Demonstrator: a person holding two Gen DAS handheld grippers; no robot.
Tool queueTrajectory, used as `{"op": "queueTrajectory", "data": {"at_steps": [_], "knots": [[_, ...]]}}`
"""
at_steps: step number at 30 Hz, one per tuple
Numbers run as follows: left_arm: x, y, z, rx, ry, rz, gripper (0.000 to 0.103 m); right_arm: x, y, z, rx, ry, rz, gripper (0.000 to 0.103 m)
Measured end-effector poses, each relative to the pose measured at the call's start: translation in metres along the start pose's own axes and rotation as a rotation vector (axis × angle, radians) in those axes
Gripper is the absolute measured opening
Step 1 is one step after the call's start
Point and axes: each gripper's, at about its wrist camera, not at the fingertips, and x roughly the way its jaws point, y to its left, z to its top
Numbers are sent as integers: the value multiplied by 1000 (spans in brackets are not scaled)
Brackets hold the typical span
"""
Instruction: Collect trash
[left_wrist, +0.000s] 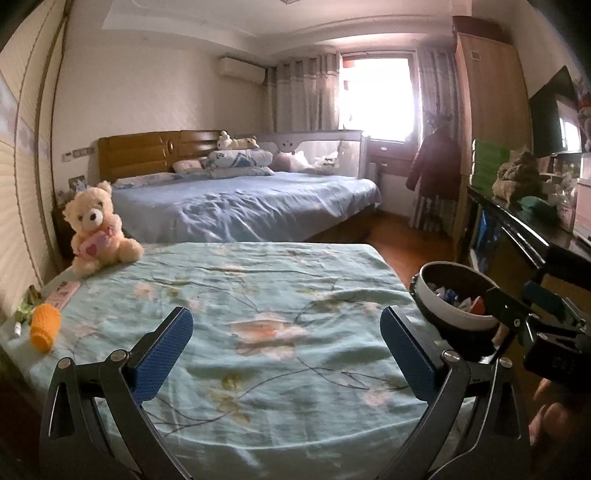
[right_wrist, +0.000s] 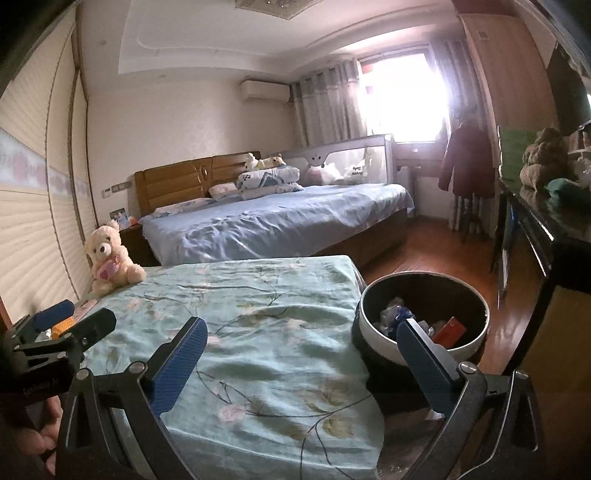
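Both grippers, left gripper (left_wrist: 286, 354) and right gripper (right_wrist: 301, 369), hang empty with jaws spread wide. The bin (right_wrist: 384, 334) holds trash. Next, find more trash on the bed (left_wrist: 258, 291).

Bedroom w/ cream walls, wood floor (right_wrist: 424, 254). Blue-sheeted bed (left_wrist: 240, 206) w/ wooden headboard (left_wrist: 147, 151). Bright window (left_wrist: 376, 96) btwn grey curtains, AC unit (left_wrist: 242, 68) high on wall, tall wardrobe (left_wrist: 487, 96) at right.
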Motion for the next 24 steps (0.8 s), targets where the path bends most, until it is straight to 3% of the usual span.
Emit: {"op": "queueTrajectory", "data": {"at_steps": [24], "knots": [[-3, -5, -2, 16, -11, 23, 103, 3, 0, -7, 3, 13, 12, 103]]}}
